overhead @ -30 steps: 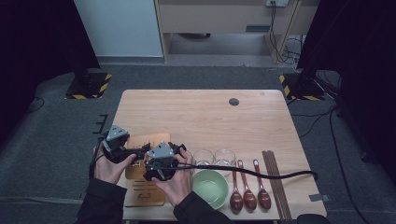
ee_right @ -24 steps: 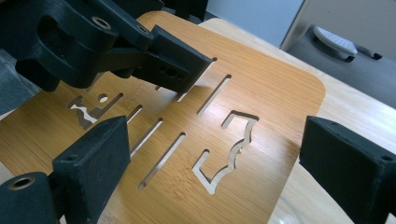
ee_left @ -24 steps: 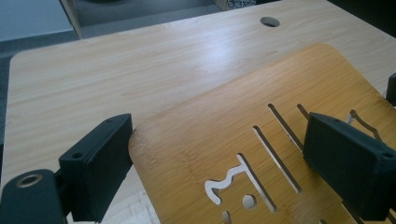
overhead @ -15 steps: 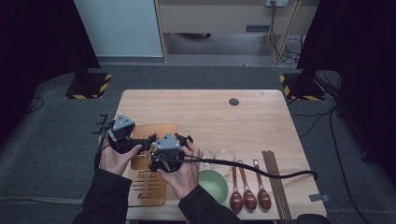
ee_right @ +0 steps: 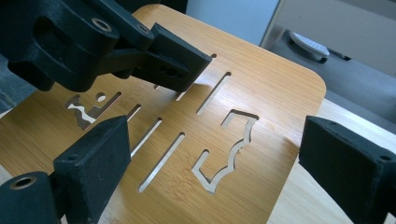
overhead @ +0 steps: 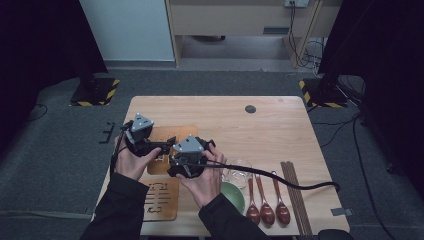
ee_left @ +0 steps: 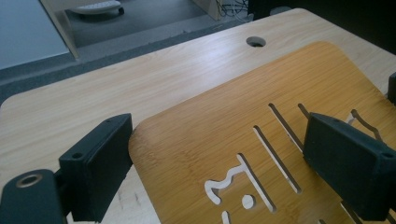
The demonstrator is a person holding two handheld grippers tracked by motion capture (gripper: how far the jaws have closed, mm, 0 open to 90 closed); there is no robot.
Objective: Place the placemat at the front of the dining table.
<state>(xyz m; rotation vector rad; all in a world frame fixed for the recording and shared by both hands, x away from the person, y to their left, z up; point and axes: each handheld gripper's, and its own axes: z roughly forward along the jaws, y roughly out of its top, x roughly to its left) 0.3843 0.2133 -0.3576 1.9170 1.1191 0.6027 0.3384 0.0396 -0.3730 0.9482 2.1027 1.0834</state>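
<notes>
A bamboo board with cut-out slots and shapes is at the table's left. My left gripper reaches in from its left side and my right gripper from its near side. In the left gripper view the jaws stand wide apart: one beside the board's corner, the other over its surface. My right gripper also stands wide, straddling the board near its right edge. One finger of the left gripper lies over the board's far side. I see no pad pressing on it.
A second slotted bamboo board lies near the front edge. To the right are a green bowl, clear glasses, three brown spoons and dark chopsticks. A cable trails right. A round hole marks the table's far side.
Both hands have moved away from the front edge and risen a little. The upper board has shifted with them, uncovering more of the lower board.
</notes>
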